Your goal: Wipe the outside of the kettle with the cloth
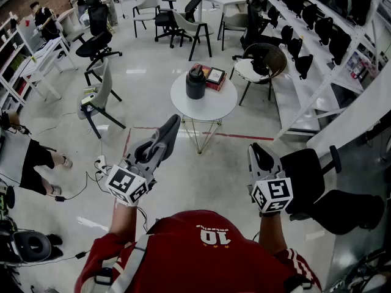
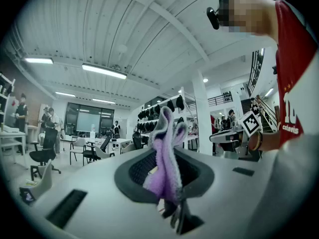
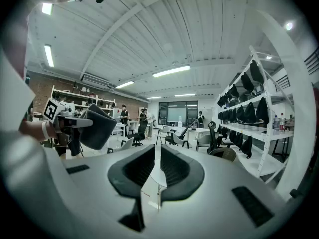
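Observation:
A dark kettle (image 1: pixel 195 82) stands on a small round white table (image 1: pixel 211 105) ahead of me, well beyond both grippers. My left gripper (image 1: pixel 173 124) is held up at the lower left, shut on a cloth (image 1: pixel 160 140) that looks grey from the head. In the left gripper view the cloth (image 2: pixel 167 156) is purple and stands up from the shut jaws of the left gripper (image 2: pixel 168 180). My right gripper (image 1: pixel 261 156) hovers at the lower right with nothing in it. The right gripper (image 3: pixel 158 164) shows its jaws drawn together to a thin slit. The kettle is hidden in both gripper views.
A red box (image 1: pixel 214 77) lies on the table beside the kettle. A black office chair (image 1: pixel 333 191) stands close on my right, below a long shelf of dark bags (image 1: pixel 317 26). Chairs (image 1: pixel 98 96), floor cables (image 1: pixel 79 185) and a seated person (image 1: pixel 30 157) are at the left.

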Motion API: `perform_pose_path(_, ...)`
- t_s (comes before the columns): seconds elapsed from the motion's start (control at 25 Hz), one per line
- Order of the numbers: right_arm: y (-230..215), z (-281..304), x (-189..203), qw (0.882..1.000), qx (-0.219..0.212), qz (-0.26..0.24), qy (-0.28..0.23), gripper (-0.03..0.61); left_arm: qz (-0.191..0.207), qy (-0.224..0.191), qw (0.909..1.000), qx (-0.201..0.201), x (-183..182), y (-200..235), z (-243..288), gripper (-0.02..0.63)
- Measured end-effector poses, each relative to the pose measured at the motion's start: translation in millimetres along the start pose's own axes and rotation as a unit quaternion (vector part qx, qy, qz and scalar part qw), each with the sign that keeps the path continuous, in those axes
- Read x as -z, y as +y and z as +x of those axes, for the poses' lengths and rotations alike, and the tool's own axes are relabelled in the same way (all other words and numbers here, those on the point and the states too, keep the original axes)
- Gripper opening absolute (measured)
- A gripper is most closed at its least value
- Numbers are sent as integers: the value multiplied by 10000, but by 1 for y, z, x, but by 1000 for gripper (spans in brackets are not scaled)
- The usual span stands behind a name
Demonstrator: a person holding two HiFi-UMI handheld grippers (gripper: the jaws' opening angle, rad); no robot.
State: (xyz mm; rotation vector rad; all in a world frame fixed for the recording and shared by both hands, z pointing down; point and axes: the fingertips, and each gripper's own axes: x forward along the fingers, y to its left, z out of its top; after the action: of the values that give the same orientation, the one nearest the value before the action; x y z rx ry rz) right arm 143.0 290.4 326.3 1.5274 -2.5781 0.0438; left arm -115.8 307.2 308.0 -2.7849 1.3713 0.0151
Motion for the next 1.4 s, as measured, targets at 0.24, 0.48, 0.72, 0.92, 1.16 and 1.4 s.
perform_pose_path(0.24, -1, -2, 5, 10000, -3, 56, 16, 52, 0, 30, 10000, 66, 2, -6, 0, 63)
perform_pose_path(0.48, -2, 0, 7, 10000, -9, 42, 47, 51, -38, 45, 10000, 19, 1, -4, 1, 63)
perform_pose_path(0.72, -19, -8, 5, 9997, -17, 180, -147, 52, -18, 85, 10000, 6, 1, -15, 12, 63)
perform_pose_path(0.92, -31, -13, 15, 9998, -47, 152, -81, 52, 78, 147, 9999, -5, 4, -28, 22, 63)
perform_pose_path(1.16, -52, -27, 27, 9992, -141, 355, -81, 52, 158, 225, 9996, -66, 4, -49, 33, 63)
perform_pose_path(1.4, -70, -40, 43, 9988, -306, 390, 2, 52, 208, 249, 9993, -163, 4, -77, 45, 63)
